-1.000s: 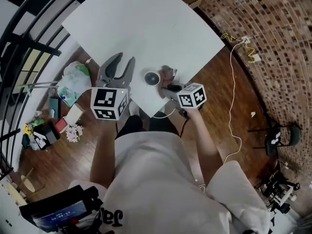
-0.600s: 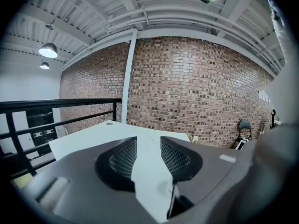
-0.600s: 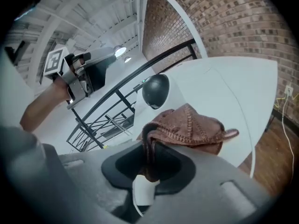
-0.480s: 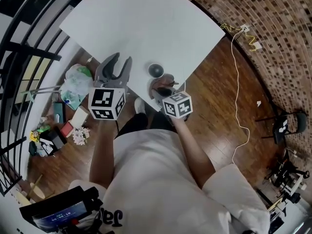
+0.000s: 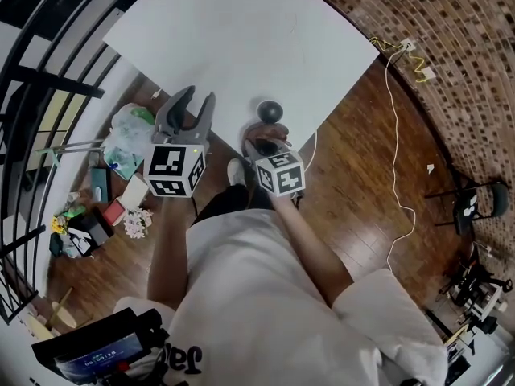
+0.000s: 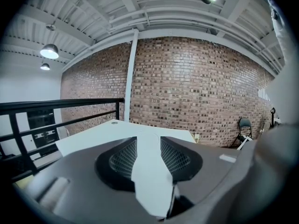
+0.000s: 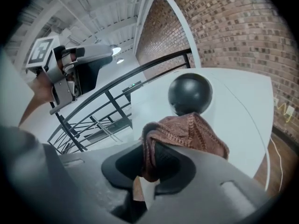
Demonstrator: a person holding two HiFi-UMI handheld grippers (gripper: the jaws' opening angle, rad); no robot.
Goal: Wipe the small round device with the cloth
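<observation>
1. Far left of the head view: a black railing (image 5: 32, 79) is running along the frame edge, and bags and boxes (image 5: 121, 147) are lying on the wooden floor below it.
2. Left of centre: the left gripper (image 5: 197, 99) is hovering at the lower-left edge of the white table (image 5: 241, 39). In its own view the left gripper (image 6: 148, 157) is showing its jaws spread apart, with only the tabletop (image 6: 93, 136) visible through the gap and nothing held.
3. Centre: the small round device (image 5: 271, 111), a dark ball, is sitting near the table's lower corner, well apart from the left gripper.
4. Just below it: the right gripper (image 5: 269, 145) is pointing up-frame at the device, with its jaws clamped on a brown knitted cloth (image 5: 268, 132).
5. Right gripper view: the cloth (image 7: 187, 134) is bunching over the jaws and overlapping the lower edge of the device (image 7: 189, 93). Whether they are actually touching cannot be confirmed.
6. Right of the head view: a white cable (image 5: 394, 175) is trailing across the floor.
7. Far right: a dark chair (image 5: 463, 207) is standing by the brick wall (image 5: 459, 55).
</observation>
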